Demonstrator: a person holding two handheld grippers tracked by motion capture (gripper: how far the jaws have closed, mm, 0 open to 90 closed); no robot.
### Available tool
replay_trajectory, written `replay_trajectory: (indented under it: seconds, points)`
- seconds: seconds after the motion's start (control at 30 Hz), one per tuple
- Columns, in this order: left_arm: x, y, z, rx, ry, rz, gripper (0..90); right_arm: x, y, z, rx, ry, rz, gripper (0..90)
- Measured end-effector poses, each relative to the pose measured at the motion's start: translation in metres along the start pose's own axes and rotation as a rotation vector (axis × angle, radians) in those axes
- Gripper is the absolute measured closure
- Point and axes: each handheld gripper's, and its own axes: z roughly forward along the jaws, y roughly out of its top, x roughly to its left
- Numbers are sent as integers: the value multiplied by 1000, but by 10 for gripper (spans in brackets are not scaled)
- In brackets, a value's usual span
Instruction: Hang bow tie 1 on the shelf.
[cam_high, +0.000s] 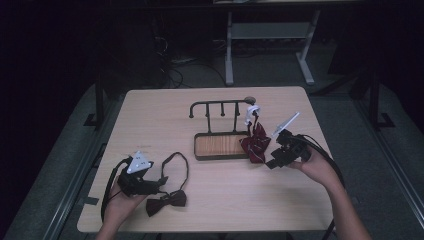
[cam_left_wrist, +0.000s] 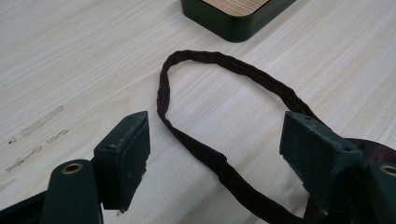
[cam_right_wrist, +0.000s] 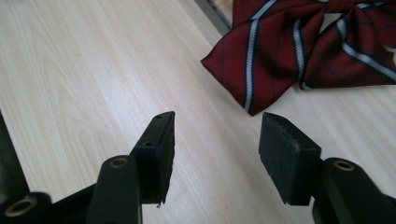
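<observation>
Item: dark bow tie (cam_high: 166, 201) with neck strap (cam_left_wrist: 219, 70), lying flat on the table (cam_high: 150, 110). Strap forms a long loop; in the left gripper view it runs up and away between the two black jaws, one side of the loop passing close under the gap. The bow itself sits just off the right-hand jaw, low in that view, partly hidden behind it.

Left gripper (cam_high: 161, 181): jaws spread wide, nothing pinched. The strap lies on the table between them, apparently not pressed by either pad, though the contact on the bow side is hard to judge. This gripper is by far the nearer to the dark bow tie.

Item: red striped bow tie (cam_right_wrist: 303, 42), hung by its white strap (cam_high: 251, 114) from the end peg of the rack (cam_high: 220, 107) above the wooden tray (cam_high: 220, 145). Its lower corner rests on the table just beside the tray.

Right gripper (cam_right_wrist: 217, 135): jaws parted, empty, bare table between them. The striped tie lies ahead and slightly toward the right-hand jaw, near but apart.

Governing relation: the strap's long axis runs roughly along the left gripper's pointing line, across the closing line of the jaws, so closing in place would likely catch one strand of the loop
</observation>
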Motion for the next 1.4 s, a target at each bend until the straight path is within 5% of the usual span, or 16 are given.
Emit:
replay_trajectory:
  seconds: [1.4]
  points:
    - [-3,1,8,42,-12,0,304,14,-40,16,-82,-5,46,395]
